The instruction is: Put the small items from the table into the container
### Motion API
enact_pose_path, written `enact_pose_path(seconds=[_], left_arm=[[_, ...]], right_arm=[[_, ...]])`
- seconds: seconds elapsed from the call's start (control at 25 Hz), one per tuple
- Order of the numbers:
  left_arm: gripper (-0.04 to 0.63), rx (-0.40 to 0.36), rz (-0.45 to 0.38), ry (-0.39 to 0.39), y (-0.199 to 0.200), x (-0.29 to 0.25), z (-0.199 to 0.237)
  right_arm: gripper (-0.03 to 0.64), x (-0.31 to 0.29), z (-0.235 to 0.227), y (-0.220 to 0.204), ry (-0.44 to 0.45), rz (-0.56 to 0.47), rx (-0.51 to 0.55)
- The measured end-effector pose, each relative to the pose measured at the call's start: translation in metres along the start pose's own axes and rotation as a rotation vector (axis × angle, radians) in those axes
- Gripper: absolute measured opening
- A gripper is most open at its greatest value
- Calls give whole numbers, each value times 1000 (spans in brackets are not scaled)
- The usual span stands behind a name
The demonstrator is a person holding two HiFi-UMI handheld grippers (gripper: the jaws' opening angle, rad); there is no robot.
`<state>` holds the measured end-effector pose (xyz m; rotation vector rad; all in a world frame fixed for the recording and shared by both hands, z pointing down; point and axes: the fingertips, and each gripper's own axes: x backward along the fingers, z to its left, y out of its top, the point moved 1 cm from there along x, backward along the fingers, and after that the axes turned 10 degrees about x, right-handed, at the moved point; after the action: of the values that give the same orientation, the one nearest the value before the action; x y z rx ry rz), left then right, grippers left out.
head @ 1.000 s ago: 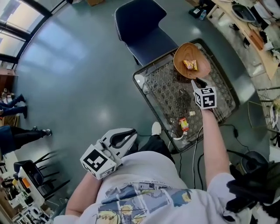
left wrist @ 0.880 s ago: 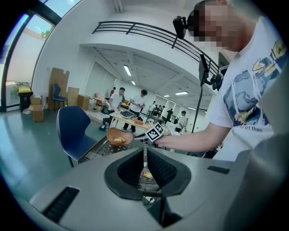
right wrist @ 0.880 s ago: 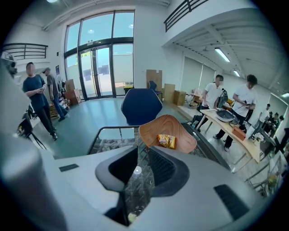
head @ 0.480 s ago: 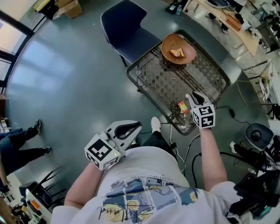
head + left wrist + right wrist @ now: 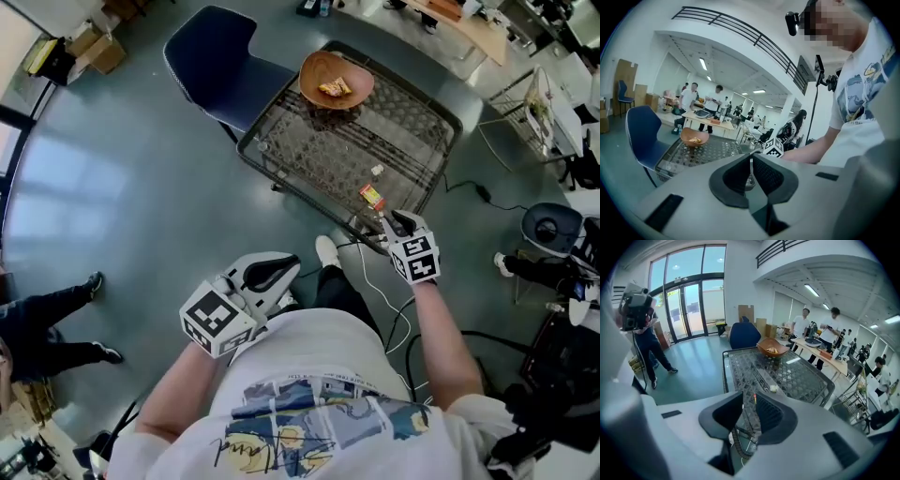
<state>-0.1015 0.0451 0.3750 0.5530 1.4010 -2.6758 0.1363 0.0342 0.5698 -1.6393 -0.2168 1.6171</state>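
A wooden bowl [image 5: 336, 80] holding a yellow snack stands at the far end of the glass mesh table [image 5: 309, 150]. A red and yellow packet [image 5: 372, 196] and a small white item [image 5: 377, 171] lie near the table's near right edge. My right gripper [image 5: 399, 218] hovers just off that near edge, close to the packet; its jaws stand apart with nothing between them. In the right gripper view the white item [image 5: 774, 388] shows just beyond the right gripper [image 5: 750, 402]. My left gripper [image 5: 293, 266] is held by the torso, away from the table, jaws together and empty.
A blue chair [image 5: 220, 61] stands at the table's far left. Cables [image 5: 394, 300] trail over the floor under the near edge. A wire rack [image 5: 525, 103] and an office chair base [image 5: 553, 225] are at the right. People stand at a desk [image 5: 820, 350] behind the table.
My right gripper has drawn back from over the bowl, across the table, to its near edge. The left gripper has shifted a little and turned. The head view has swung.
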Motion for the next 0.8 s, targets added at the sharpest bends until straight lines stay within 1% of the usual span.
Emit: enact_pose_path(seconds=[0.16, 0.28, 0.4, 0.48, 0.56, 0.8], left_arm=[[11, -17, 15, -28, 5, -17, -5], [11, -10, 20, -20, 9, -28, -2], [11, 4, 31, 2, 15, -39, 5], [11, 14, 35, 24, 19, -46, 10], [11, 32, 41, 52, 21, -52, 14], [11, 83, 51, 117, 33, -73, 31]], right_arm=[[72, -13, -9, -15, -13, 21, -19], [74, -34, -27, -18, -18, 29, -14], [92, -62, -50, -21, -23, 43, -4], [129, -82, -64, -22, -23, 57, 5], [152, -100, -72, -22, -5, 71, 6], [167, -156, -92, -23, 60, 125, 6]])
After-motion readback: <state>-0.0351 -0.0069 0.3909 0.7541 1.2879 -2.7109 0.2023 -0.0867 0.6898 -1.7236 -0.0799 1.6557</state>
